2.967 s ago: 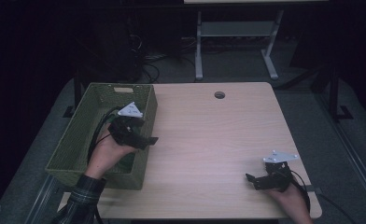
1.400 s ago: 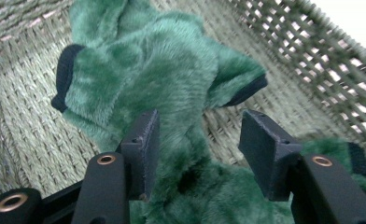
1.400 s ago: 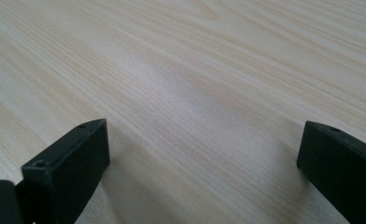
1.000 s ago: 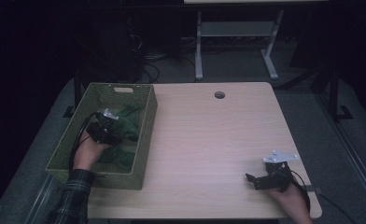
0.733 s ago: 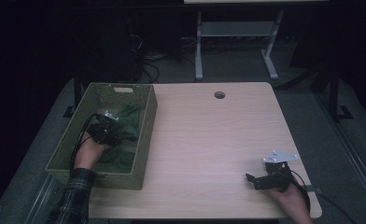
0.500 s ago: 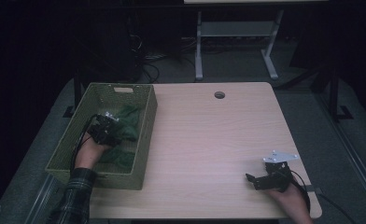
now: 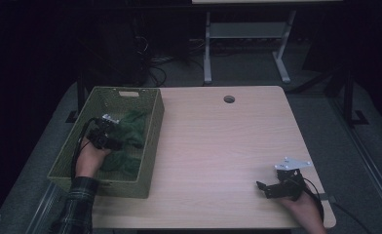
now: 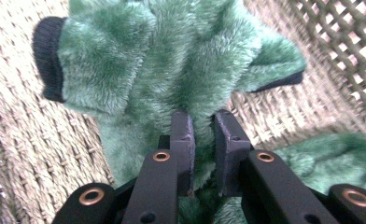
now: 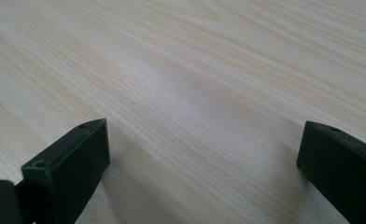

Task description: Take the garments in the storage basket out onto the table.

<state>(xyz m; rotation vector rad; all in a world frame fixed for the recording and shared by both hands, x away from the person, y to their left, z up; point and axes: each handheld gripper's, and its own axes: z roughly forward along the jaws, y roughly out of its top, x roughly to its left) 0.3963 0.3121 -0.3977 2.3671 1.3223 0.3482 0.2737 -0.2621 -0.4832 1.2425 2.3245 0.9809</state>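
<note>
where it lies in the woven basket [image 7: 152, 126], green fleece [image 8: 172, 70] is pinched by the left tool [image 8: 203, 135].

Lower part of the green plush cloth [image 8: 172, 70] hidden behind the left gripper [image 8: 203, 140], its right-hand piece cut off by the frame edge. In the high view, too dark and small; possibly a garment.

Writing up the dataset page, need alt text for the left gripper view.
The left hand-held gripper pinches a fold of green plush fabric with dark trim between its two black jaws. The fabric lies on the woven floor of a basket.
</note>
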